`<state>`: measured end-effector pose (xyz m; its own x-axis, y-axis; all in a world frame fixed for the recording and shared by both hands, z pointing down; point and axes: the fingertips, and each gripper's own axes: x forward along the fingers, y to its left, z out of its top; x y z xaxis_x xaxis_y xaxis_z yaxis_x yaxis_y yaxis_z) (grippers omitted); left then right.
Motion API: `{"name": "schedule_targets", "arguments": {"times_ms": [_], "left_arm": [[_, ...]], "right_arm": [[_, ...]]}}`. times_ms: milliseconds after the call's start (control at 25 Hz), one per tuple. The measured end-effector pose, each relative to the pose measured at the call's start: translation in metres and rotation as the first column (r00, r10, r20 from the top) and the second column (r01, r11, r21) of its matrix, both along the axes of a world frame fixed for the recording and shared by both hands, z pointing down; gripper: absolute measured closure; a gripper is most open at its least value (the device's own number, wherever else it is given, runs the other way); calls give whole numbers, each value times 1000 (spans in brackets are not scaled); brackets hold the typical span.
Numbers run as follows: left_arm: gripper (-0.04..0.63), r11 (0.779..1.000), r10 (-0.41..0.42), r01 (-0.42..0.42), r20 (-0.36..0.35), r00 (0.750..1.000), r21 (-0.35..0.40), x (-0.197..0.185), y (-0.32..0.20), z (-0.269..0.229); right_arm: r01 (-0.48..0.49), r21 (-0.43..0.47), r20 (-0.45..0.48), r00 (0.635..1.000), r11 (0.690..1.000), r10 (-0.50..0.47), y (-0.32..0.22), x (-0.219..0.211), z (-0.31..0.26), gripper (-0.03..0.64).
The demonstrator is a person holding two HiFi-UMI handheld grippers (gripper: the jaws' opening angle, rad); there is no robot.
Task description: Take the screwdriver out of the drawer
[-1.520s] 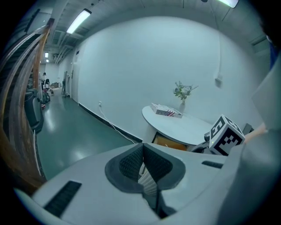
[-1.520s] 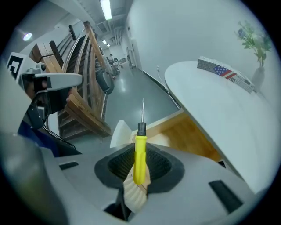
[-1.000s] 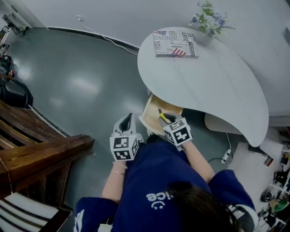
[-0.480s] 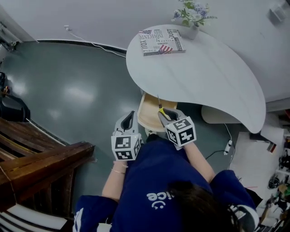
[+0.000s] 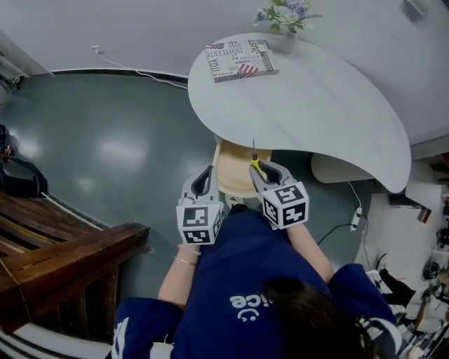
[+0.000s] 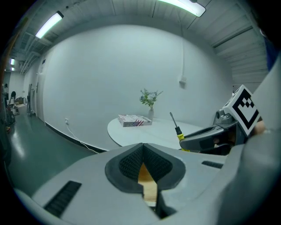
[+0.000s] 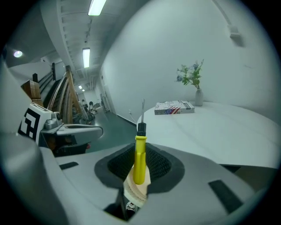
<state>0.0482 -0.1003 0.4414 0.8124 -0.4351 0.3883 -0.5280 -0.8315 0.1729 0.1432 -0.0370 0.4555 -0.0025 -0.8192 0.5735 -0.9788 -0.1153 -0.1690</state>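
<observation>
One: Most of the task looks done to me. Your right gripper (image 5: 264, 172) has its fingers clamped on the yellow handle of the screwdriver (image 5: 255, 163). The thin shaft points up and away from you, toward the edge of the white desk (image 5: 330, 112).

Two: Agreed. In the right gripper view the handle stands upright between the pads (image 7: 160, 163), and you hold it at its lower part.

One: And where is it against the drawer (image 5: 231, 172)?

Two: You hold it over the open wooden drawer, just below the desk's rim. It seems lifted off the drawer's bottom, but I cannot tell if it is fully above the walls.

One: Your left gripper (image 5: 204, 181)?

Two: Its fingers are together with nothing between them. It hangs at the drawer's left edge and does no work.

One: So what is left for you?

Two: Little, in my judgement. You bring the screwdriver clear of the drawer, and perhaps lay it on the desk, where there is free room near the book (image 5: 240, 59) and the flower vase (image 5: 284, 21). The drawer stands open, but the task does not ask you to shut it.
</observation>
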Motion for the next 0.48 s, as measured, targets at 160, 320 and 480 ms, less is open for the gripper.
{"name": "schedule_targets", "arguments": {"times_ms": [160,320,480], "left_arm": [[591,1000,-6,6,-9,1000,10,-1,-2,-3],[591,1000,-23,23,-18,1000,7,-4,-6,-6],[591,999,-47,47,-23,999,8,-8,-12,-5]], "right_arm": [[-69,49,-11,998,996,69,4,11,-9,534],[-107,78,-17,994,991,108,6,18,-15,534],[-120,97,-28,992,988,123,6,21,-16,534]]}}
